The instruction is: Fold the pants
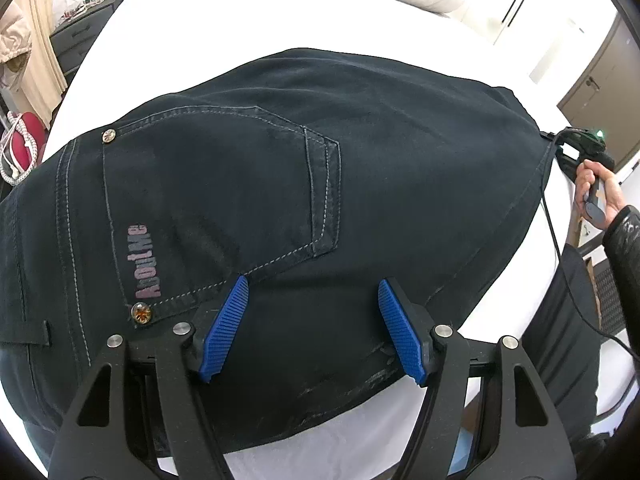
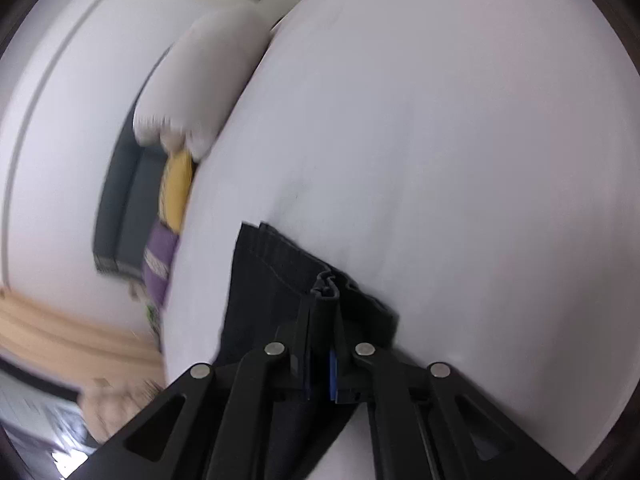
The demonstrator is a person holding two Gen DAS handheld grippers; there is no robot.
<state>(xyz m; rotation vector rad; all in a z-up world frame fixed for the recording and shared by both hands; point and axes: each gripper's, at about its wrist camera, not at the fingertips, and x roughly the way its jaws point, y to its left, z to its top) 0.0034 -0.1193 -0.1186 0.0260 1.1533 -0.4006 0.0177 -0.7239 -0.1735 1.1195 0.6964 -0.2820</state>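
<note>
1. Across the middle of the left wrist view, the pants (image 1: 280, 184) lie spread on the white bed (image 1: 248, 24), back pocket (image 1: 224, 196) up, waistband toward the left edge of the frame. They look already doubled leg over leg, though I cannot be sure from this angle.
2. At the bottom of that view my left gripper (image 1: 314, 330) stands with its blue pads wide apart, holding nothing, hovering just over the dark cloth below the pocket.
3. At the right edge of the same view my right hand (image 1: 596, 192) grips its tool's handle beside the far edge of the pants, so that arm is stretched well apart from the left one.
4. Low in the right wrist view, my right gripper (image 2: 320, 316) has its jaws pressed together on a bunched hem or edge of the pants (image 2: 272, 280), the fabric pinched between the blue pads. White bed (image 2: 440, 140) fills the frame's right half; the picture is blurred.
5. My judgement: the lengthwise fold seems done, and the crosswise folds remain. The right end is clamped ready to carry over; the left gripper has yet to take its hold.
</note>
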